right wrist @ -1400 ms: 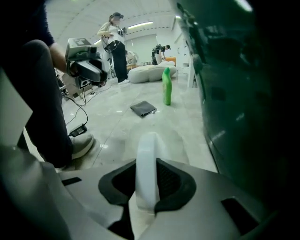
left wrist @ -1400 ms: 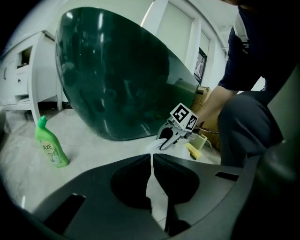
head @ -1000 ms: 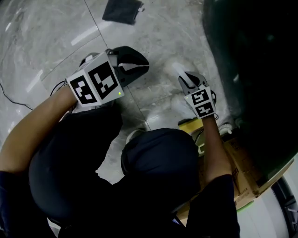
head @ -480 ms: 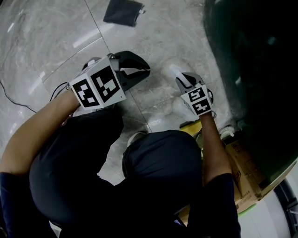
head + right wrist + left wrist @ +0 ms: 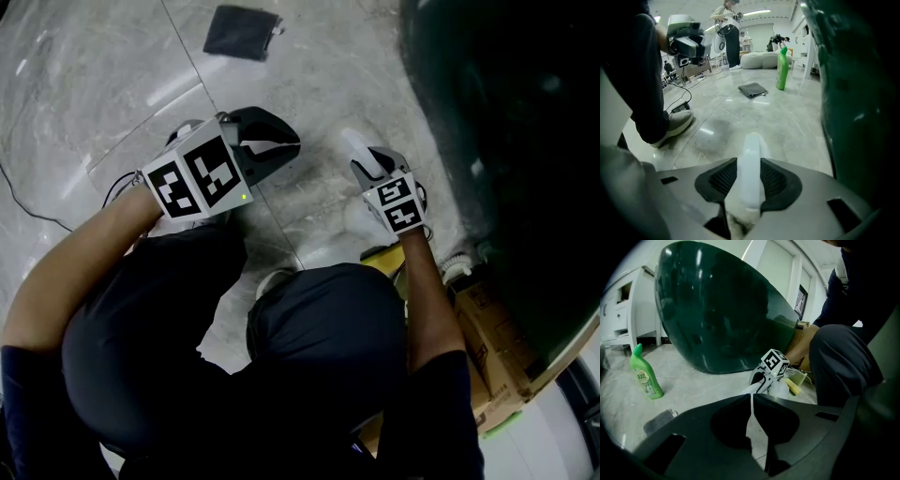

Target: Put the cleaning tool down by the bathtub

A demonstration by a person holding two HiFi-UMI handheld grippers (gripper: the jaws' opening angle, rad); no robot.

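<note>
The cleaning tool's white handle [image 5: 749,173] lies between the pads of my right gripper [image 5: 749,161] and sticks out forward over the floor. These jaws are opening, and the pads still touch the handle's sides. In the head view the handle [image 5: 354,142] pokes out of the right gripper [image 5: 373,164], low over the grey floor beside the dark green bathtub [image 5: 506,141]. My left gripper [image 5: 272,150] hovers to the left, jaws shut with nothing between them. The left gripper view looks past its tips [image 5: 752,397] at the right gripper [image 5: 761,380] and the bathtub [image 5: 722,310].
A green bottle [image 5: 645,376] stands on the floor by the tub's far end. A dark cloth [image 5: 242,33] lies on the tiles ahead. A cardboard box [image 5: 487,319] and a yellow sponge [image 5: 793,386] sit by the person's knee. A black cable [image 5: 19,202] runs at the left.
The right gripper has drifted slightly left and away from me with the handle. The left gripper has hardly moved.
</note>
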